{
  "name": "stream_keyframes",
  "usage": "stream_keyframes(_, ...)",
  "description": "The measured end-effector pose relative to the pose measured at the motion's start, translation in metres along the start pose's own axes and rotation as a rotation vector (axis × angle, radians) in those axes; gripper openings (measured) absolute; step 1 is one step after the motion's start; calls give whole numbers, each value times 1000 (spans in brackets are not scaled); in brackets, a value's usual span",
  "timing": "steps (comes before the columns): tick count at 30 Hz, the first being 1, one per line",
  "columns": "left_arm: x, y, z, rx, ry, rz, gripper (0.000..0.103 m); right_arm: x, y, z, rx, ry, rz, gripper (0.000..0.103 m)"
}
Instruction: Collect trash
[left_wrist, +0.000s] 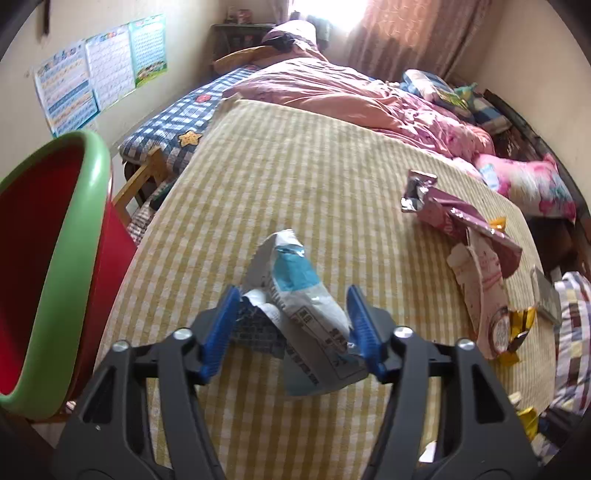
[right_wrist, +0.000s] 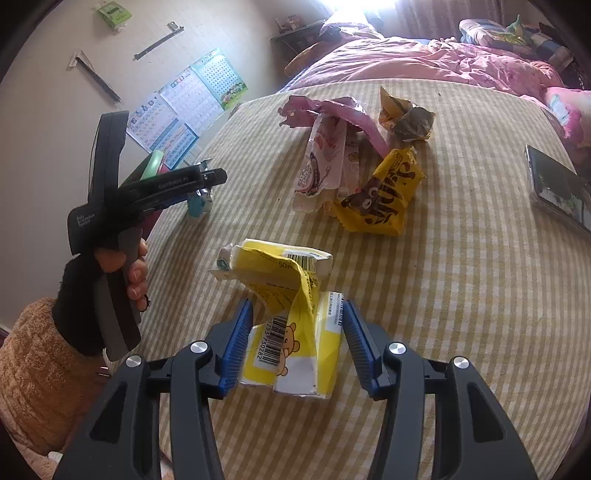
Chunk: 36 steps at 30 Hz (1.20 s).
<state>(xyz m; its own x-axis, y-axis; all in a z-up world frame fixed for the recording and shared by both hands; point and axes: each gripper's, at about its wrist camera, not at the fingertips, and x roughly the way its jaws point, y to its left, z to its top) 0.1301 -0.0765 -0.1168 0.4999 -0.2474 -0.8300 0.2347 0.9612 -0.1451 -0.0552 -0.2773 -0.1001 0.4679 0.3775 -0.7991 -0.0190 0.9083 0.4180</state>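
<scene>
Trash lies scattered over the yellow checked bedspread (right_wrist: 461, 295), which leaves a wide bare stretch toward its far edge and the pink quilt (left_wrist: 351, 92). At the near left edge, the left gripper (left_wrist: 291, 325) has its blue pads pressed on a crumpled grey and blue wrapper (left_wrist: 299, 295), beside the green-rimmed red bin (left_wrist: 62, 258) just off the bed. The right gripper (right_wrist: 295, 339) stands around a crushed yellow carton (right_wrist: 291, 325); its left pad touches, but whether the right one presses I cannot tell. Farther in, a pink wrapper (right_wrist: 332, 110) and a yellow snack bag (right_wrist: 388, 192) lie heaped, with a phone (right_wrist: 554, 188) near the right edge.
</scene>
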Motion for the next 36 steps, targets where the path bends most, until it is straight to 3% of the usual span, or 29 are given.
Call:
stream_keyframes(4,-7,-2,-6,31,17,-26,31,-6,-9,2,15,-10,6,50)
stream_keyframes(11,-32,-11,-36,99,40,-62,27,-21,-22,4,36,-34,25,52)
stream_keyframes(15,-38,-11,-46,86,41,-68,46,-25,-24,5,38,-35,44,56)
stream_keyframes(19,-55,-5,-48,19,0,-82,56,-27,-20,9,25,-30,61,56)
stream_keyframes(24,-64,-1,-49,-37,-17,-89,59,-29,-19,13,22,-41,56,56)
stream_keyframes(33,-51,3,-65,-18,31,-66,59,-7,-20,4,39,25,30,56)
stream_keyframes(36,-49,4,-73,-30,40,-71,59,1,-13,-1,32,43,35,50)
